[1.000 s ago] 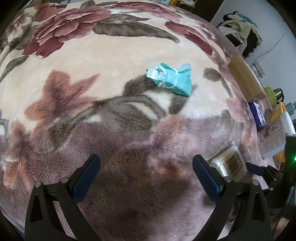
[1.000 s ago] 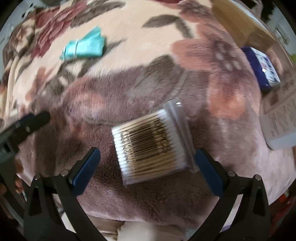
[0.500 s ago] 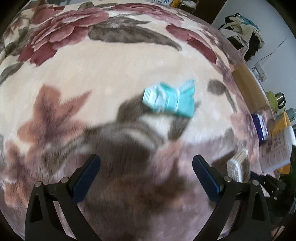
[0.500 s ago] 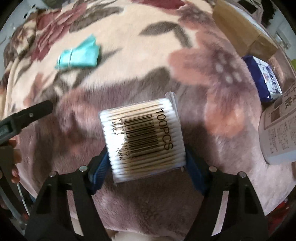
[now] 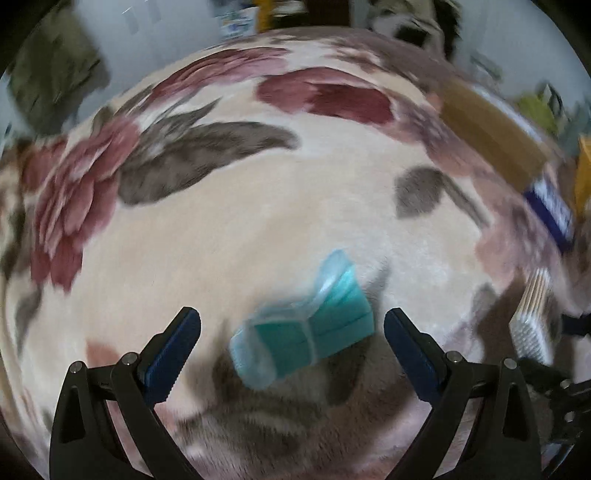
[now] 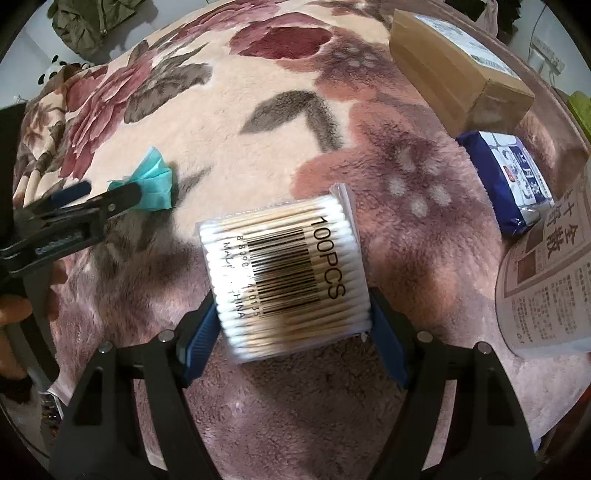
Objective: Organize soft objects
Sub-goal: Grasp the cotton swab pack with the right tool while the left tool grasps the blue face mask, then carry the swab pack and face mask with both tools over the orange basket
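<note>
A folded teal face mask (image 5: 303, 332) lies on the floral blanket (image 5: 240, 221), between the spread fingers of my open left gripper (image 5: 291, 332); the view is blurred. The mask (image 6: 155, 184) also shows in the right wrist view, with the left gripper (image 6: 92, 203) over it. My right gripper (image 6: 291, 325) is shut on a clear pack of cotton swabs (image 6: 284, 273) with a barcode label, held just above the blanket (image 6: 258, 110). The pack (image 5: 532, 314) shows at the right edge of the left wrist view.
A long cardboard box (image 6: 454, 66) lies at the back right. A blue tissue pack (image 6: 509, 177) lies in front of it. A printed white bag (image 6: 550, 273) sits at the right edge. Dark clothes (image 6: 88, 26) lie beyond the blanket's far left.
My left gripper has moved forward until the mask lies between its open fingers. My right gripper has closed on the swab pack and lifted it slightly.
</note>
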Action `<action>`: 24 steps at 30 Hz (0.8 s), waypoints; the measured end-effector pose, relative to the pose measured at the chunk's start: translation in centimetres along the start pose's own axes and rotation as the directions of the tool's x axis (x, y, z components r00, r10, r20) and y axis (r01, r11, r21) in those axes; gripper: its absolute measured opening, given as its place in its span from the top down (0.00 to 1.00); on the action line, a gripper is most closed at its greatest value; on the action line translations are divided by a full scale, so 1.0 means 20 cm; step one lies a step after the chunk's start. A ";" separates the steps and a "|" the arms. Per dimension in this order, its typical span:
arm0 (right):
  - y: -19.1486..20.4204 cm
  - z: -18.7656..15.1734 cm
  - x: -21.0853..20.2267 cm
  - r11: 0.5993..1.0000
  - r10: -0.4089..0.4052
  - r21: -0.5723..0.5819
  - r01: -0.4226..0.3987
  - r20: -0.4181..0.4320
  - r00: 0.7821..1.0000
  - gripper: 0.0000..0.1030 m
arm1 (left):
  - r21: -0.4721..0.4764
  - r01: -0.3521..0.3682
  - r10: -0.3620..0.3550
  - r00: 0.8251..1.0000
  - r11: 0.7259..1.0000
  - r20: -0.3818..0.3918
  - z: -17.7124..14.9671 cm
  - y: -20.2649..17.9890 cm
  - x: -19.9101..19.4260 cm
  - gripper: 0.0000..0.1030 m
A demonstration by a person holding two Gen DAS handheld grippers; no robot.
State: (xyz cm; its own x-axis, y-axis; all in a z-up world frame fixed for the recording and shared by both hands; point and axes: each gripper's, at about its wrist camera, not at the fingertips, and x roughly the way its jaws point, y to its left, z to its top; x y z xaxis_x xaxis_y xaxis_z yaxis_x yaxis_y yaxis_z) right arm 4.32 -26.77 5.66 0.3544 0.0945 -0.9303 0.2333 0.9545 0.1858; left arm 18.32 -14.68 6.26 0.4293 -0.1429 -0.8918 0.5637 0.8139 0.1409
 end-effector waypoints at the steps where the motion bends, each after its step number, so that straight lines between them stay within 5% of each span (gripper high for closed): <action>1: -0.01 -0.01 0.00 1.000 0.004 0.003 -0.004 -0.002 1.000 0.26 | 0.035 0.000 0.001 1.000 0.999 -0.015 0.00 -0.03 0.02 0.03; 4: -0.01 0.00 0.02 1.000 0.017 0.014 -0.017 -0.011 1.000 0.26 | 0.129 0.010 -0.003 0.998 0.992 -0.056 -0.02 -0.10 0.08 0.05; 7: -0.03 0.01 0.03 1.000 0.022 0.016 -0.022 -0.015 1.000 0.26 | 0.124 0.034 -0.026 0.997 0.992 -0.072 -0.04 -0.08 0.10 0.26; 8: -0.04 0.00 0.02 1.000 0.024 0.018 -0.023 -0.015 1.000 0.26 | 0.103 0.039 -0.033 0.997 0.994 -0.065 -0.05 -0.06 0.09 0.46; 11: -0.05 -0.01 0.02 0.999 0.031 0.022 -0.031 -0.012 0.999 0.26 | 0.015 0.079 -0.078 0.995 0.997 -0.059 -0.07 0.00 0.05 0.59; 18: -0.02 -0.04 0.00 0.999 0.049 0.023 -0.048 -0.006 0.999 0.26 | -0.126 0.175 -0.184 0.981 0.976 -0.059 -0.20 0.04 -0.07 0.62; 24: 0.02 -0.09 -0.04 0.998 0.068 0.015 -0.068 -0.007 0.998 0.26 | -0.191 0.187 -0.203 0.977 0.964 -0.070 -0.34 -0.04 -0.15 0.62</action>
State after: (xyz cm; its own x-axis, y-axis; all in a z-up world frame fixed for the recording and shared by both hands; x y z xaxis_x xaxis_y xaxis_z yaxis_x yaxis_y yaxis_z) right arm 2.40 -25.91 5.92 0.3631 0.1613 -0.9177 0.2225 0.9414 0.2535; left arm 11.74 -11.14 6.01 0.2554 -0.2653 -0.9297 0.4887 0.8651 -0.1127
